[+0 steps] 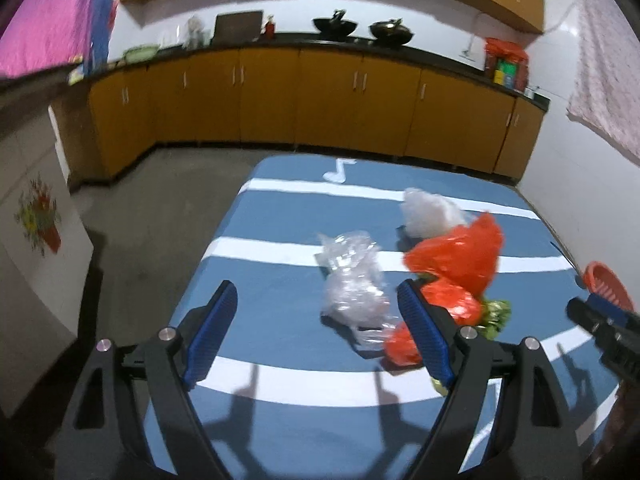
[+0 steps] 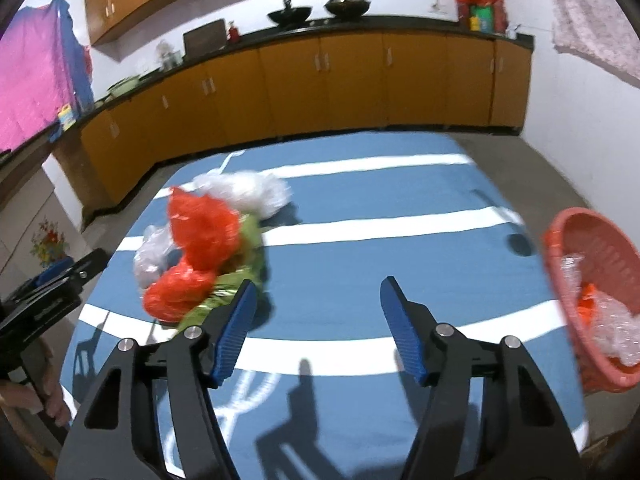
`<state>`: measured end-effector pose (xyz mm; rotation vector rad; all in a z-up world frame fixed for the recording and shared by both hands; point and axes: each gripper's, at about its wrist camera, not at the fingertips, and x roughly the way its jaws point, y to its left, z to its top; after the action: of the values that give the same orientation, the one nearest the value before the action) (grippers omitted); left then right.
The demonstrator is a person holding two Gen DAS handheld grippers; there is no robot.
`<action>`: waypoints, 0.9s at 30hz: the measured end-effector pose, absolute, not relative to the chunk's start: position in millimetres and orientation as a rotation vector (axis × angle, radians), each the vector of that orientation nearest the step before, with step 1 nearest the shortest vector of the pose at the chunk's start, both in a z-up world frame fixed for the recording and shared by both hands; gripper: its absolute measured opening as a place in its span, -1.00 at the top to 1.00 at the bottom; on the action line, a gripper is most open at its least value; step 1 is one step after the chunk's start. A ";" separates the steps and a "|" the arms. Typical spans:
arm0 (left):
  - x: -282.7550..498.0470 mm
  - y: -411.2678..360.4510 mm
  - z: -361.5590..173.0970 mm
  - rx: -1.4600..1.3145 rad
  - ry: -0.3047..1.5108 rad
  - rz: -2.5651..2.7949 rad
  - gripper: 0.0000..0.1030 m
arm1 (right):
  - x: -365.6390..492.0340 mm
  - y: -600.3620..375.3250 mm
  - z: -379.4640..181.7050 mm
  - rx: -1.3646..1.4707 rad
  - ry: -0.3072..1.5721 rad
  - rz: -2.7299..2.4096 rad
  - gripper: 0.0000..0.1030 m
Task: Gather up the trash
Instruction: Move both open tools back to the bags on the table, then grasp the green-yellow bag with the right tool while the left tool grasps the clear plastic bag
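Tabletop trash (image 1: 356, 280) between left tool (image 1: 318, 320) fingers.

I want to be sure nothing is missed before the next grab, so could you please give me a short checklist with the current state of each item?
1. Left gripper open and empty: ok.
2. Right gripper open and empty: ok.
3. Trash left on the blue striped table: ok, a red bag, a clear plastic bag, a white bag and a green wrapper lie in a cluster.
4. Red basket within view at the table's right side: ok, it already holds some plastic.
5. Which piece sits free of the others: cannot tell, they overlap.
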<state>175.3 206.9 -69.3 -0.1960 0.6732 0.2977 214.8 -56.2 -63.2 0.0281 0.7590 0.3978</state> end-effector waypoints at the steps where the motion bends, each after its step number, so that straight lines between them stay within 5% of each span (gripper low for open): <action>1: 178.1 212.8 -72.4 -0.210 0.683 0.298 -0.56 | 215.9 -50.2 -64.9 0.027 0.768 0.403 -0.20; 17: 227.0 212.1 -105.5 -0.231 0.795 0.241 -0.30 | 231.1 9.8 -90.5 -0.038 0.853 0.441 -0.13; 27: 240.6 215.8 -124.7 -0.260 0.864 0.235 0.00 | 238.7 20.1 -102.5 -0.070 0.908 0.450 0.26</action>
<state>240.6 215.8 -124.7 -0.2599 0.8640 0.2347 238.7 20.1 -102.5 -0.0695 0.9078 0.4498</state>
